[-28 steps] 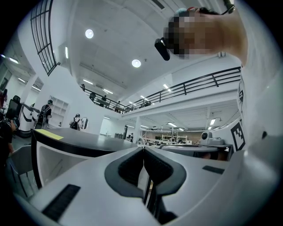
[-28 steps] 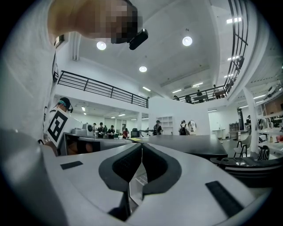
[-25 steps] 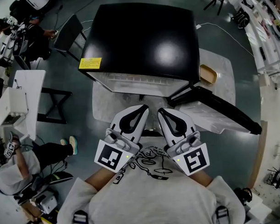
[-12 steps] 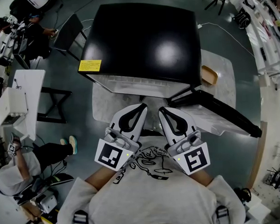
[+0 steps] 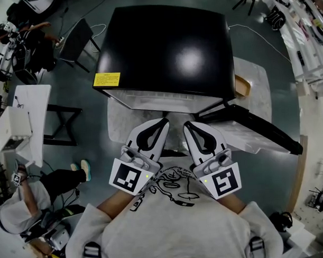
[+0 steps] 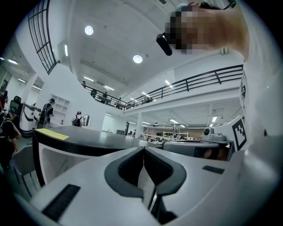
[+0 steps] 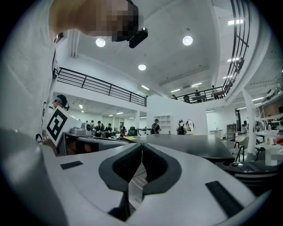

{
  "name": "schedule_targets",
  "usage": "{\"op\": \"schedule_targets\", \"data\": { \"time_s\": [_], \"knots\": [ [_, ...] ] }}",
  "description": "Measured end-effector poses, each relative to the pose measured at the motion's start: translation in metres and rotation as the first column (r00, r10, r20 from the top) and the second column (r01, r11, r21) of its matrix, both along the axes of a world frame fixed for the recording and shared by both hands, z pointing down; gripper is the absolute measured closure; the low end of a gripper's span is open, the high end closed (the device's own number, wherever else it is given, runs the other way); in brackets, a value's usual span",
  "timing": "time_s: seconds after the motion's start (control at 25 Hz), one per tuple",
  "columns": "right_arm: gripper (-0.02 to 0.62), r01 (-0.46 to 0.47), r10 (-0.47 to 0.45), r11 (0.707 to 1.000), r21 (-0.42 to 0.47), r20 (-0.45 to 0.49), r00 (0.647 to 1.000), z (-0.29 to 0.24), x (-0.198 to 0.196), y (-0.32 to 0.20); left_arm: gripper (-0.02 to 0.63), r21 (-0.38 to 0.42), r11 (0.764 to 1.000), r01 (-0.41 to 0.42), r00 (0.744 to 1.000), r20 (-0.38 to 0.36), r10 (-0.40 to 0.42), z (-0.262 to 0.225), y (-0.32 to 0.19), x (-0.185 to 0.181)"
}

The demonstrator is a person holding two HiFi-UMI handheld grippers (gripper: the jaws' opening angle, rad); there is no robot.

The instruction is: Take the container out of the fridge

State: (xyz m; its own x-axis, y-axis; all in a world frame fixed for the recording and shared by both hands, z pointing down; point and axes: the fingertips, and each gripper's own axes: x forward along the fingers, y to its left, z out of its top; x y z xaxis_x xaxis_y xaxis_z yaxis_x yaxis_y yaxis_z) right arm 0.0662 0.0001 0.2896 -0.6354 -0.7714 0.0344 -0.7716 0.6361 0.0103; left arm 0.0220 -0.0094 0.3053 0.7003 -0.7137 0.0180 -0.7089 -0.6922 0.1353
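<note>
The fridge is a black-topped box seen from above, and its door stands swung open to the right. Only the white front rim of its inside shows; no container is visible in any view. My left gripper and right gripper are held side by side close to my chest, pointing level at the fridge's open front. Both are shut with nothing between the pads. In the left gripper view my left gripper has its jaws together below the black top, as does my right gripper in the right gripper view.
A yellow label sits on the fridge top's left front corner. A pale slab lies under the fridge, with a wooden tray at its right. A chair and a white table stand left; a person sits lower left.
Both grippers stay shut and side by side in almost the same place. The head view has drifted slightly, and the person at lower left has shifted.
</note>
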Motion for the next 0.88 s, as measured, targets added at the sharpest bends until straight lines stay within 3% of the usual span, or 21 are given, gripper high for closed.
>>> {"op": "schedule_targets", "data": {
  "time_s": [0.68, 0.88],
  "knots": [
    [0.563, -0.043, 0.04, 0.998, -0.052, -0.058, 0.998, 0.034, -0.011, -0.035, 0.587, -0.055, 0.998, 0.009, 1.0, 0.02, -0.008, 0.03, -0.034, -0.019],
    [0.554, -0.052, 0.048, 0.997, -0.062, -0.072, 0.996, 0.043, -0.013, -0.044, 0.554, -0.079, 0.997, 0.023, 0.999, 0.033, -0.021, 0.042, -0.044, -0.027]
  ]
}}
